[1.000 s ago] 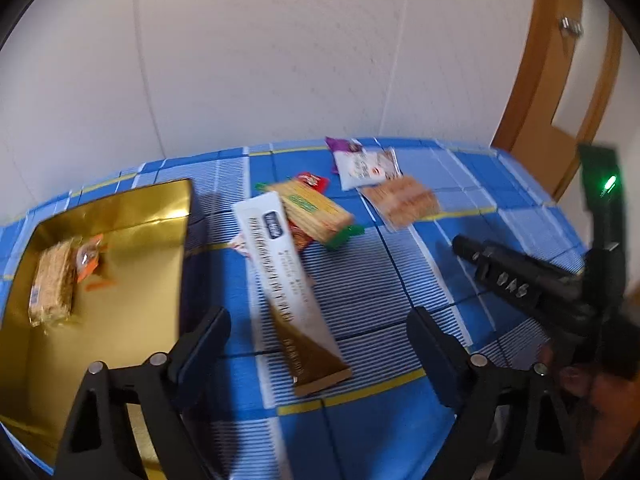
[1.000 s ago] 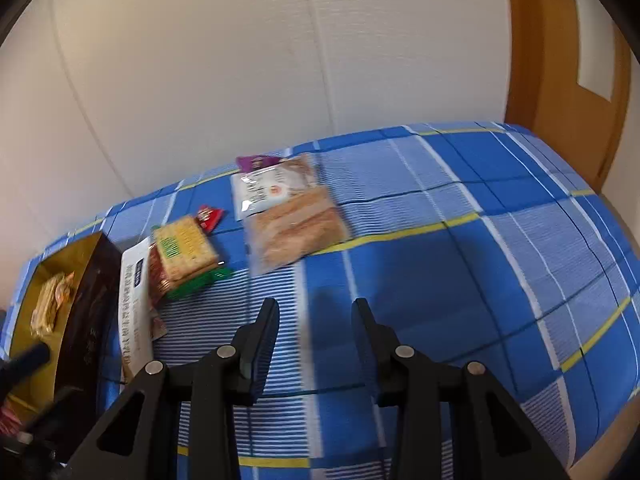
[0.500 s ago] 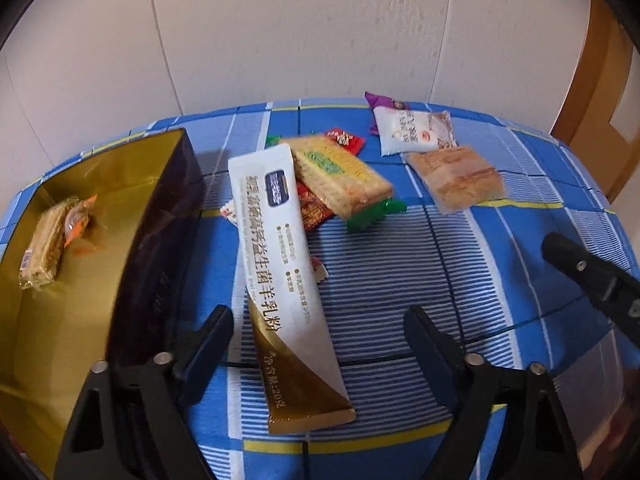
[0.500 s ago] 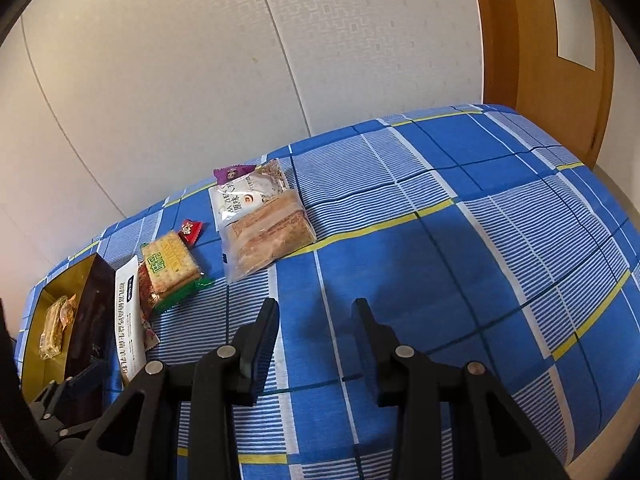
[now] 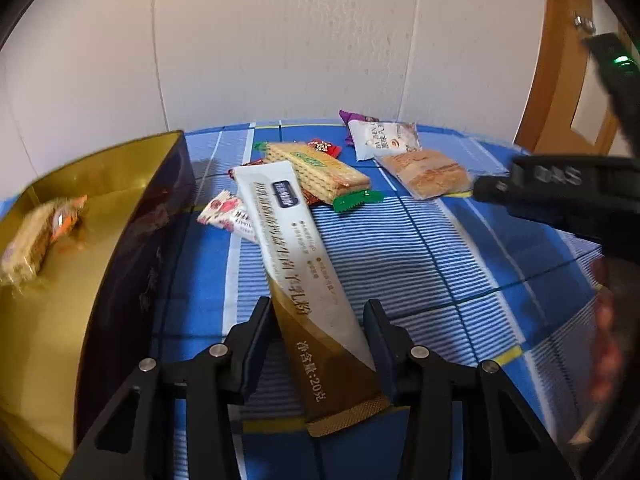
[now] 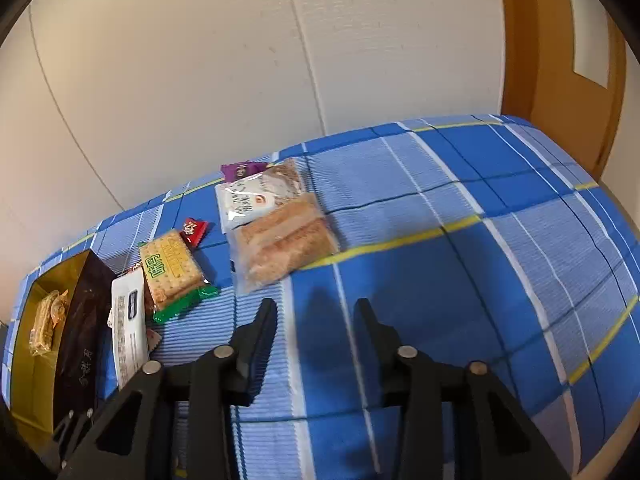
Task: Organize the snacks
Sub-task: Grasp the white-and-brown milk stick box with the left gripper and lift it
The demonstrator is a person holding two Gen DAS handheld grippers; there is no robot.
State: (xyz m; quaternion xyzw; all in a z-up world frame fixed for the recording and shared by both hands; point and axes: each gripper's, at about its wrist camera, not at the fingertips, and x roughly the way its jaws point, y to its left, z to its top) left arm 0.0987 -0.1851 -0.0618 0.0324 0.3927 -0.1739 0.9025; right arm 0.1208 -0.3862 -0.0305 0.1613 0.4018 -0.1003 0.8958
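Note:
A long white-and-gold sachet (image 5: 296,256) lies on the blue checked cloth (image 5: 400,264). My left gripper (image 5: 320,332) has its jaws closed in on the sachet's gold end, one finger at each side. A gold-lined box (image 5: 80,280) stands to the left and holds a wrapped wafer bar (image 5: 28,244). Beyond the sachet lie a cracker pack (image 5: 320,172), a clear pack of biscuits (image 5: 430,178) and a white pouch (image 5: 380,138). My right gripper (image 6: 316,320) is open and empty above bare cloth, short of the biscuits (image 6: 284,248).
Small candies, red (image 5: 324,147) and pink-white (image 5: 228,216), lie near the cracker pack. A purple packet (image 6: 242,169) sits behind the white pouch. A white wall runs behind the table and a wooden door (image 6: 560,60) stands at the right.
My left gripper has moved forward and down, and its jaws have closed from wide open onto the sachet's gold end. The right gripper has shifted slightly and stays open.

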